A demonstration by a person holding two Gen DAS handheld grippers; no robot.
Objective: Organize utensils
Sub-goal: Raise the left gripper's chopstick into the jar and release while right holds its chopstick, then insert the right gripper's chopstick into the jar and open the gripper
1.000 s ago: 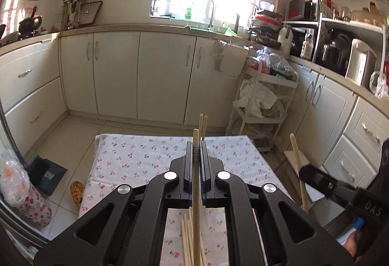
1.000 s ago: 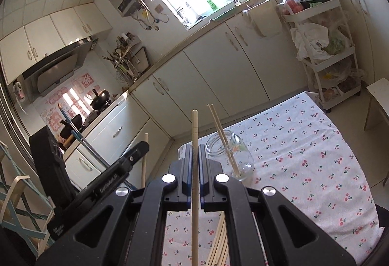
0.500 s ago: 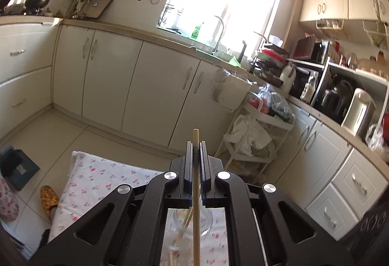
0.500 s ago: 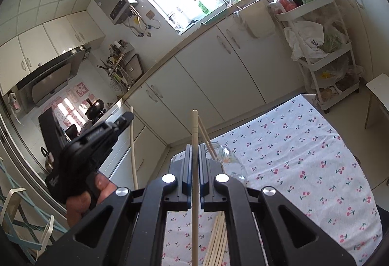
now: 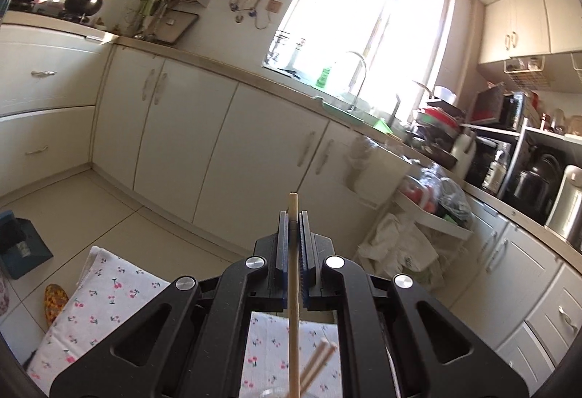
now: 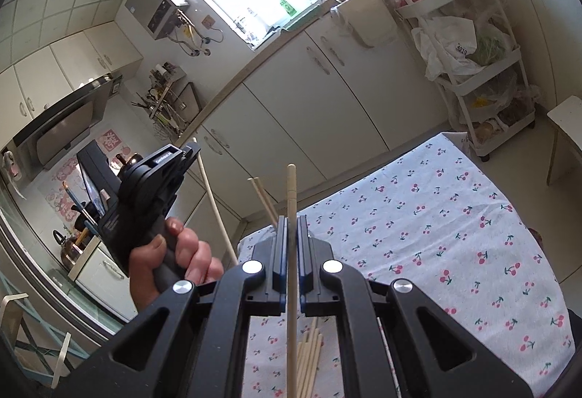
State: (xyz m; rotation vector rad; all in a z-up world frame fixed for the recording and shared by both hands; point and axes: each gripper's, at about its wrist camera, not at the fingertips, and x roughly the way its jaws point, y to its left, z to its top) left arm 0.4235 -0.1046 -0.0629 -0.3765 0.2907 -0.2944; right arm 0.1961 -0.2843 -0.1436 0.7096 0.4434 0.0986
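Holding one wooden chopstick apiece, both grippers hang over a table [image 6: 454, 216] covered in a cherry-print cloth.

Closed on a chopstick [image 5: 293, 274], the left gripper [image 5: 293, 227] has the stick clamped between its blue pads, its top end poking out above them and its lower end reaching down beside two chopsticks [image 5: 320, 359] that lean in what seems to be a glass jar, only its rim showing at the bottom edge. From the right wrist view the person's left hand [image 6: 174, 263] grips that tool's handle. The right gripper [image 6: 290, 227] is likewise clamped on its own chopstick [image 6: 291, 274], standing upright, with a loose bundle of chopsticks [image 6: 309, 358] lying on the cloth below it.
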